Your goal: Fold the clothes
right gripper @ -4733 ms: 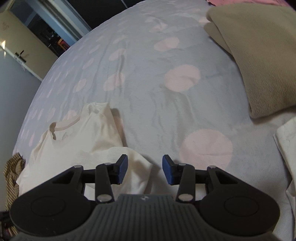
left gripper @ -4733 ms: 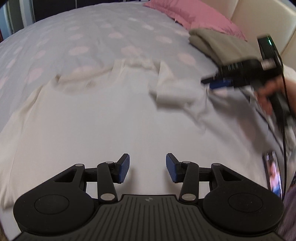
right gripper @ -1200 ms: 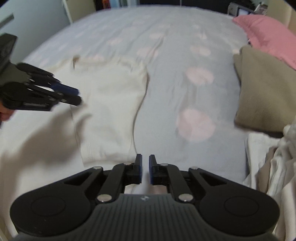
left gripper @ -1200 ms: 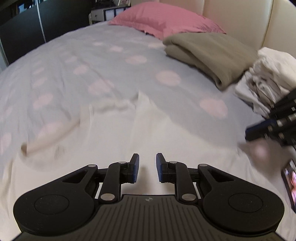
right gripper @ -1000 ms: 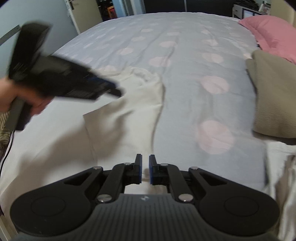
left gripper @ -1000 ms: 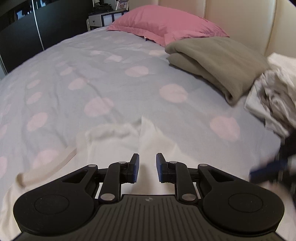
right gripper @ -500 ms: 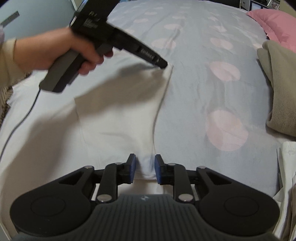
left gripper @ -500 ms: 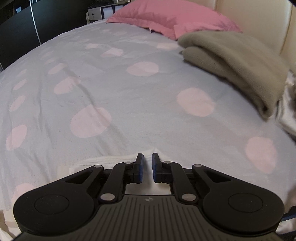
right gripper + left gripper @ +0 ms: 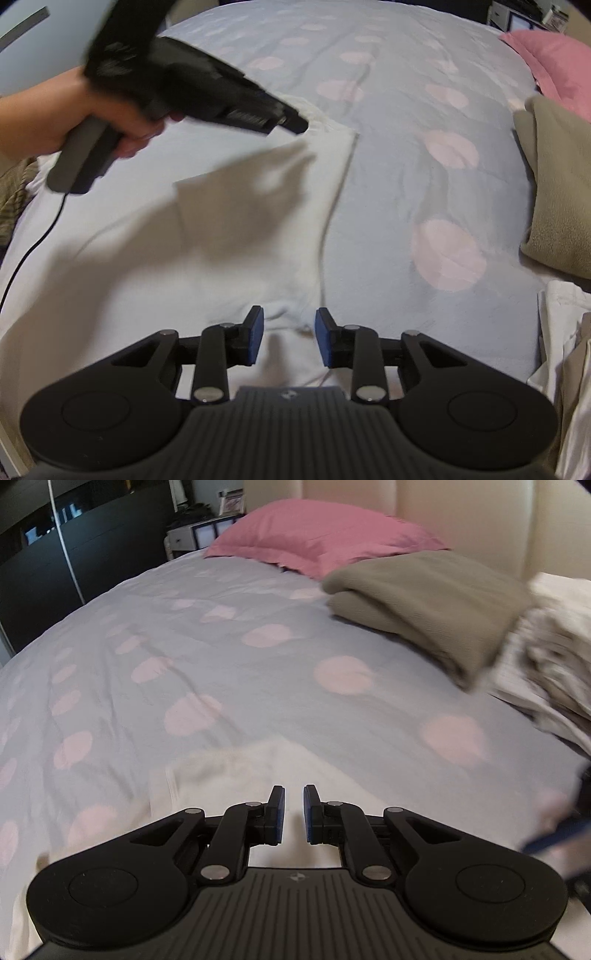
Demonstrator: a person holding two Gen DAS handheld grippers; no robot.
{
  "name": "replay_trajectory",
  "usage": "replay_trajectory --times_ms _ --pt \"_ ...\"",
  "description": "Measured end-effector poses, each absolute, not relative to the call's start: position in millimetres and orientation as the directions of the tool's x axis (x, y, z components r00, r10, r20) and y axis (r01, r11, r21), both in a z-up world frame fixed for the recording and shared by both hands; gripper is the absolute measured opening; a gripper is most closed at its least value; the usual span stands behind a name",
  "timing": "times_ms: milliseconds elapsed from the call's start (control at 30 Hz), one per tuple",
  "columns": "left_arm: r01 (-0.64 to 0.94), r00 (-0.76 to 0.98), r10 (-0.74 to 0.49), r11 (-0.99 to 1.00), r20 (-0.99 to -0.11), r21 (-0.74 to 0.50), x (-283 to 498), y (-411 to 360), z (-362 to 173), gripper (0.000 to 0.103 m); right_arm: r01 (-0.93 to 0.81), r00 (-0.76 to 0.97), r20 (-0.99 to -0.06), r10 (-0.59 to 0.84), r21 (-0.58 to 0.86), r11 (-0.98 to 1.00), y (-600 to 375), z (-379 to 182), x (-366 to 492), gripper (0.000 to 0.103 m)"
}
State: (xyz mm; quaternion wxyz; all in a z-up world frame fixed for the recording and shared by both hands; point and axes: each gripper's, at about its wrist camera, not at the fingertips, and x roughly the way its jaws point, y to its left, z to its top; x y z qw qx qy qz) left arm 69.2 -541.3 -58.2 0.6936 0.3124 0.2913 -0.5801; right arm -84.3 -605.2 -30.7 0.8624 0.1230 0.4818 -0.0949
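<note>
Shirt (image 9: 236, 236), cream, lies flat on my near side of the bed (image 9: 388, 155), with one side panel already turned in over the body so its long fold runs up toward the collar end. Half a second ago my left gripper (image 9: 295, 125) was down at that far corner of the fold; now it hangs above it, blurred in the right wrist view, casting a shadow on the cloth. In its own view the left gripper (image 9: 293, 819) has its jaws nearly together with only a thin gap, and I see no cloth between them, so I read it as closed and empty. My right gripper (image 9: 289, 338) sits over the near hem of the folded panel, and its jaws are opening; cloth lies below the gap, but the pads do not press on it. A second ago those jaws were nearly shut at the same hem. I take both changes to mean this fold is laid and let go. Folded olive blanket (image 9: 554, 192) and a white clothes pile (image 9: 546, 653) sit at the bed's headboard side, well apart from the shirt. Next fold, I judge, is the other side.
</note>
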Motion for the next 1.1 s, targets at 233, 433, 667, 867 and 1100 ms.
replay_trajectory --times_ms 233,433,667,867,1100 --pt "0.997 0.082 -0.616 0.048 -0.784 0.067 1.3 -449.7 -34.8 0.008 0.159 0.504 -0.863 0.030 0.127 0.979 -543.8 -23.6 -110.0 0.033" --pt "0.999 0.022 -0.547 -0.027 -0.837 0.044 -53.4 -374.3 -42.7 0.008 0.023 0.404 -0.906 0.127 0.149 0.989 -481.9 -39.4 -144.3 0.032" --pt "0.996 -0.020 -0.465 -0.081 -0.885 0.020 -91.5 -309.0 -61.3 0.008 -0.070 0.269 -0.948 0.170 0.156 0.985 -437.4 -61.0 -195.8 0.020" --pt "0.996 -0.017 -0.437 -0.089 -0.899 0.024 -107.2 -291.1 -67.2 0.008 -0.084 0.213 -0.964 0.161 0.146 0.986 -419.2 -75.8 -229.9 0.008" --pt "0.998 0.020 -0.458 -0.039 -0.889 0.042 -104.5 -280.2 -58.0 0.008 -0.138 0.075 -0.991 0.108 0.097 0.986 -402.3 -99.1 -244.3 0.003"
